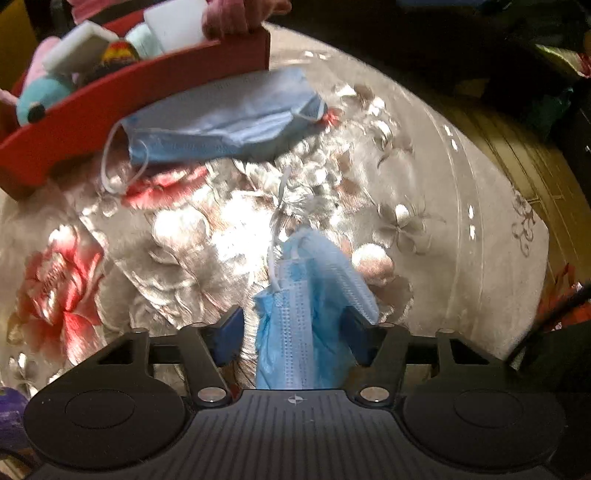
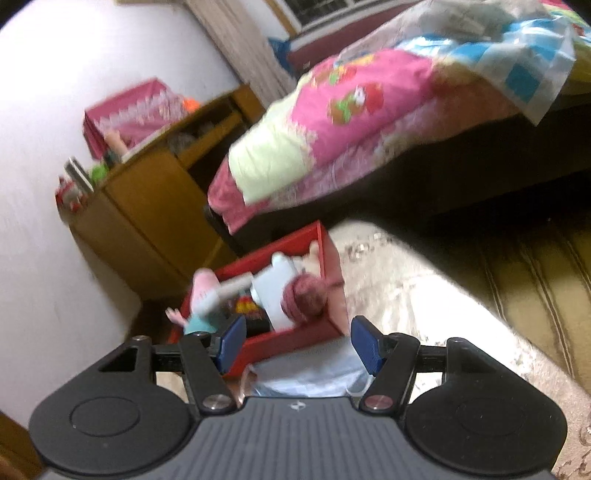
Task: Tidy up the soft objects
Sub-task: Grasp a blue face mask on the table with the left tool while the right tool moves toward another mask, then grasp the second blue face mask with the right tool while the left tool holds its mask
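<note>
The left gripper (image 1: 293,328) points forward and down over a shiny floral tablecloth (image 1: 424,177), its blue pads (image 1: 229,332) spread wide. A crumpled blue face mask (image 1: 306,314) lies between them; it touches the right pad but stands clear of the left one, so nothing pinches it. Its white ear loop (image 1: 275,236) trails forward across the cloth. Farther on, a second blue mask (image 1: 229,118) lies flat just in front of the red box (image 1: 110,99), one loop curling off its left end. The box holds white foam blocks (image 1: 79,48), a teal plush toy (image 1: 40,98) and a pink yarn ball (image 1: 229,18).

The right gripper (image 2: 297,341) is tilted and aims at the same red box (image 2: 295,334), with its pads (image 2: 364,341) also spread apart and gripping nothing. A pale blue mask (image 2: 310,376) shows low between them, blurred. Beyond the box stand a wooden cabinet (image 2: 155,206) and a bed with a pink quilt (image 2: 351,118).
</note>
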